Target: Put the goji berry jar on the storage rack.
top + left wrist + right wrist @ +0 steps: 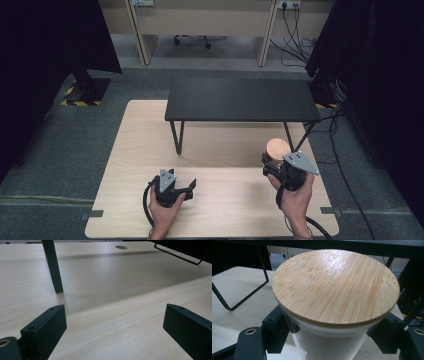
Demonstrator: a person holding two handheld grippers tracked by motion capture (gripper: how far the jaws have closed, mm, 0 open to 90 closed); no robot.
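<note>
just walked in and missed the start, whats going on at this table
A person is working with a handheld gripper in each hand at a light wooden table. The right gripper is clamped around a white jar with a round bamboo lid, near the black shelf standing on the table. The left gripper is open, holding nothing, low over the bare tabletop.

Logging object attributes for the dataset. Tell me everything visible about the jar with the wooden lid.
The jar is a white, smooth cylinder, standing upright, capped by a round flat lid of light bamboo-like wood with fine straight grain. The lid sits closed and level on the rim. The right claw grips the body just under the lid, a jaw on each side. In the high view it is at the wooden table's right side, beside the black shelf's leg.
</note>
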